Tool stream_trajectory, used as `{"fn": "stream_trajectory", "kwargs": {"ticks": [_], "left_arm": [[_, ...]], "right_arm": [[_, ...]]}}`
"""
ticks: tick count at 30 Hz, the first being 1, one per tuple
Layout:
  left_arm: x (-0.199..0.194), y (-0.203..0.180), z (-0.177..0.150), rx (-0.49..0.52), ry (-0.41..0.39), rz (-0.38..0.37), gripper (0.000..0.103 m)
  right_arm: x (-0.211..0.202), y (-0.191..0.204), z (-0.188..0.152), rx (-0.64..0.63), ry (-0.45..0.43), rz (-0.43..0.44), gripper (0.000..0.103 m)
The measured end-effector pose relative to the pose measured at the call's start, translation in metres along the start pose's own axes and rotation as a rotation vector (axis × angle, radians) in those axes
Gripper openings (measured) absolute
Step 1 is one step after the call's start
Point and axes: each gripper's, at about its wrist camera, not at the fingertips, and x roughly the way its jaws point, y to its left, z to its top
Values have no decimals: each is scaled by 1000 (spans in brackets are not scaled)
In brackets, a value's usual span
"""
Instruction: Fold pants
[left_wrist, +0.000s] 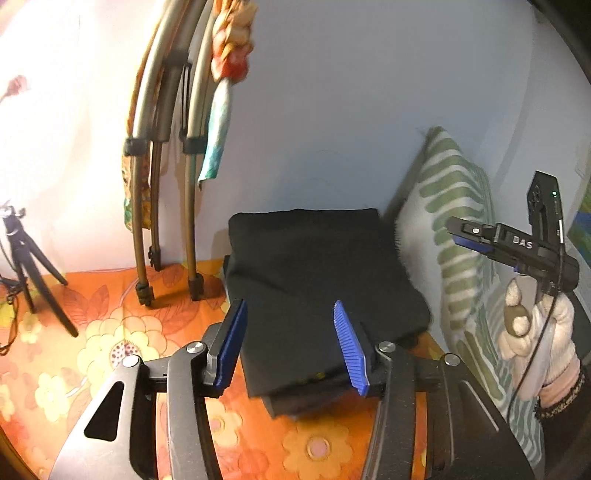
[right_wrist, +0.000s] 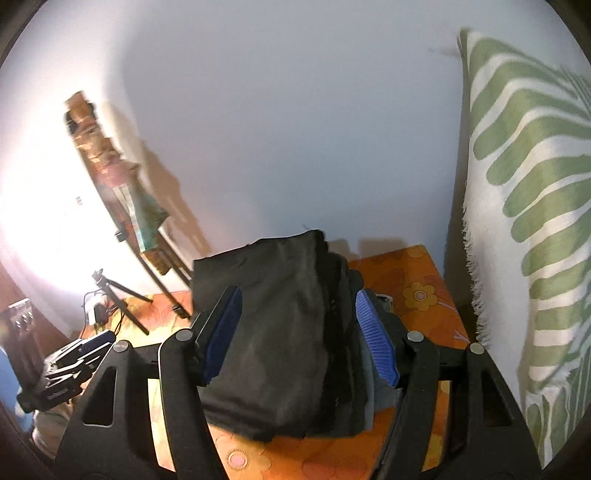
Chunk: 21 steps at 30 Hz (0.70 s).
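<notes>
We seem to be in a home, most likely a bedroom — a bed sheet (left_wrist: 110, 332) printed with orange and yellow flowers covers the soft surface, and a green-and-white leaf-patterned pillow (right_wrist: 524, 192) stands against the plain pale wall (left_wrist: 351, 92). Printed fabrics (left_wrist: 229, 48) hang on a folded metal stand (left_wrist: 166, 147) — ordinary household clutter — beside a small tripod (left_wrist: 26, 258).

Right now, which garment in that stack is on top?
The black folded pants lie on top, spread flat under both open grippers. The grey piece only pokes out beneath them at the stack's right edge in the right wrist view.
</notes>
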Motion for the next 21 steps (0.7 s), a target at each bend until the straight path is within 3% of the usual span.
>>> {"fn": "stream_trajectory", "kwargs": {"ticks": [4,8,14,16,21], "left_arm": [[-29,-14,-9,25,-10,-7,49],[-57,-26,-20,43,-27,2,59],[-95,-41,-41,52,-46,34,70],[-106,-45,-49,61,-52,31,72],[-128,-47,-67,66,-61,21,78]], "right_arm": [[-29,21,-18,-47,-19,-10,67],[-52,46,-38,-112,-37,-40,68],[-86,72,-68,-125,-82,-51,75],[-96,79,-77,-121,-94,-50,83],[-118,100,-104,-141,-130,-95,90]]}}
